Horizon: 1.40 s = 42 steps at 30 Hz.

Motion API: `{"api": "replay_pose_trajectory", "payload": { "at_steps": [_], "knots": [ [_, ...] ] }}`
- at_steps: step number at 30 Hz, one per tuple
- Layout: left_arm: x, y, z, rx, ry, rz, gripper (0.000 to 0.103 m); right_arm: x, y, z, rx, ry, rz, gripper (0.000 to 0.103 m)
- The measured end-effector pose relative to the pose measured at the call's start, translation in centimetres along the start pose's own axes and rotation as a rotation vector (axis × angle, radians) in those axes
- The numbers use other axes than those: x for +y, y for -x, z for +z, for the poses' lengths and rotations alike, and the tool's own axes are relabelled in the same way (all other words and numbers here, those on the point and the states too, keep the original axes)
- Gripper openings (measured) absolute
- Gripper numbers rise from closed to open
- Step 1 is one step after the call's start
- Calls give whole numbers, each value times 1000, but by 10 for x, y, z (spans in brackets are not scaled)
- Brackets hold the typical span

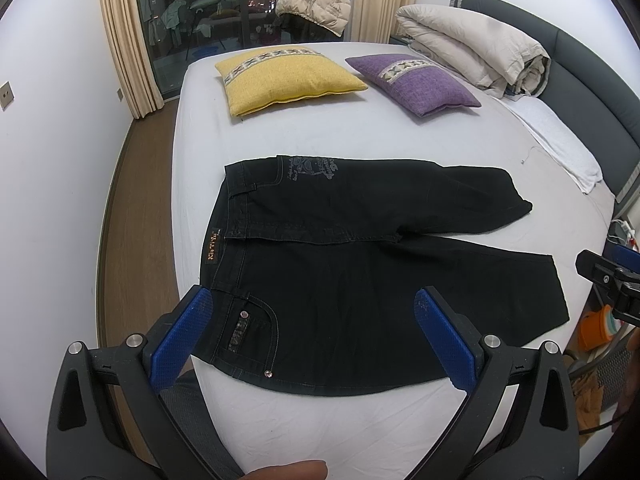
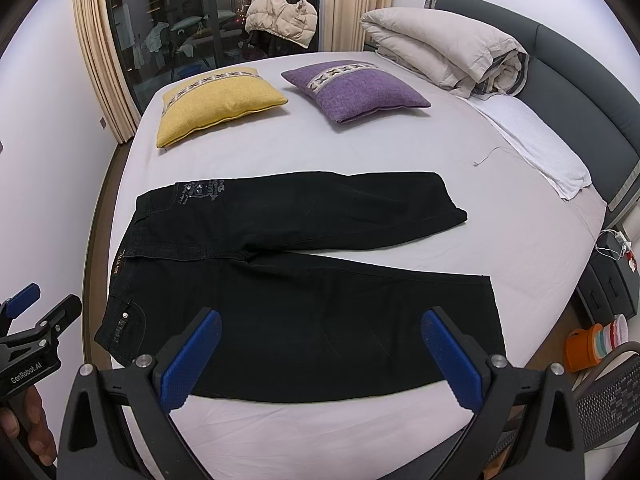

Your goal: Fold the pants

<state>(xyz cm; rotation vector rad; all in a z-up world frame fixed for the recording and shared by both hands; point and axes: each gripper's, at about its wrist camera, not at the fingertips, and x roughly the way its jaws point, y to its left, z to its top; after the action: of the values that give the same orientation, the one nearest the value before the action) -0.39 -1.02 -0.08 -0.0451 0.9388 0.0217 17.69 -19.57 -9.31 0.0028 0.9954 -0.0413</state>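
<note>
Black pants lie spread flat on the white bed, waistband to the left, both legs running right with a gap between them. My left gripper hovers open above the near hip pocket and thigh, its blue pads wide apart with nothing between them. My right gripper is open too, above the near leg. Each gripper shows at the edge of the other's view: the right gripper, the left gripper. A hand holds the left one.
A yellow pillow and a purple pillow lie beyond the pants. A rolled duvet rests by the grey headboard. An orange container and a mesh chair stand right of the bed.
</note>
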Motion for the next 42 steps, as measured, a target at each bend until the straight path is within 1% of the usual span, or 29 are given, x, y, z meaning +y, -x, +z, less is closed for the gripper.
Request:
{"api": "replay_pose_trajectory", "payload": {
  "at_steps": [23,29,38,42],
  "knots": [
    [-2,-5,-3,7,1,-2,103,2,-2,-3,2,0,7,103],
    [1,-9,-1,15,3,-3,103,14,-10,-8,7,2,22,103],
    [5,-19,2,27,6,1,103,7,-13,-6,18,1,35,103],
    [3,-26,4,12,-13,8,103,3,-19,-3,13,-1,70,103]
  ]
}}
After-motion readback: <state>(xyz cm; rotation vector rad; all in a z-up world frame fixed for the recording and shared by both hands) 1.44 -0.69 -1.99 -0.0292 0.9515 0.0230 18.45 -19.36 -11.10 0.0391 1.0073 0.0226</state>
